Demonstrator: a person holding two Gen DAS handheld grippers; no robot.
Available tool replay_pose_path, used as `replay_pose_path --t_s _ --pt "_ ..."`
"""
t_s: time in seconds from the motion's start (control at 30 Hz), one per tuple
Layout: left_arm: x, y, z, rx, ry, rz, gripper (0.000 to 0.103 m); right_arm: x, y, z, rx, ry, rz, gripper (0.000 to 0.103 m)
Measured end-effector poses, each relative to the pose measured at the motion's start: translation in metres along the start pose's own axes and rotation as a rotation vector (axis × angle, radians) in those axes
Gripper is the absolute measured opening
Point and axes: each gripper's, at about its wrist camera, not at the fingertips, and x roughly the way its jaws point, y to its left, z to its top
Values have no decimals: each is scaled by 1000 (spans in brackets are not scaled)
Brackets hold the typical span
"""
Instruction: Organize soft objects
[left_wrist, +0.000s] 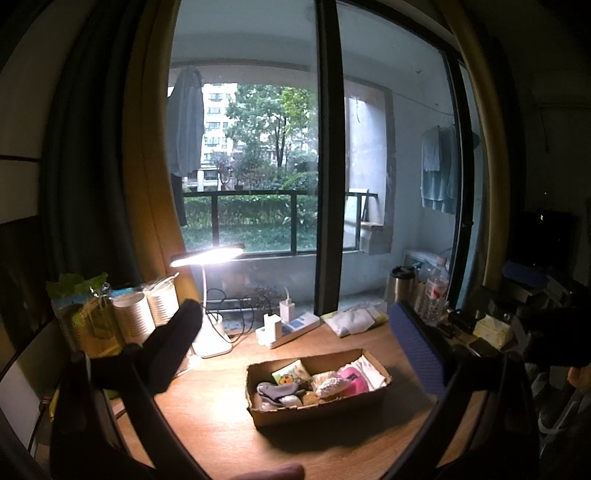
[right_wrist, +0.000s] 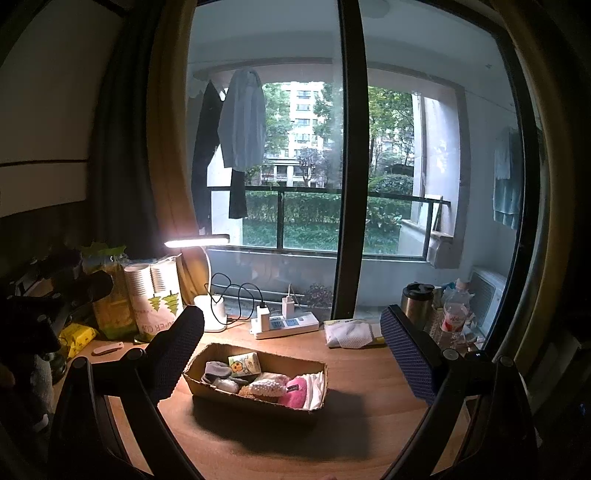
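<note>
My left tool hangs above the wooden bench with its fingers spread wide and nothing between them. Just below and ahead sits the cardboard box, filled with soft things: grey socks, a white knobbly toy and a pink plush. A lit desk lamp stands behind it.

My right tool is likewise spread and empty over the bench. The same cardboard box lies between its fingers, nearer the left one, holding the grey socks and the pink plush. A power strip rests beyond.
</note>
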Motion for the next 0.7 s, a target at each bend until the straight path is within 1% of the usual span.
replay_pose_path --t_s 0.53,0.7 --pt "2 0 1 -21 7 -26 102 0 -1 1 13 -1 -14 98" --pt "2 -3 0 -9 2 -22 102 1 -1 0 12 -1 -12 98"
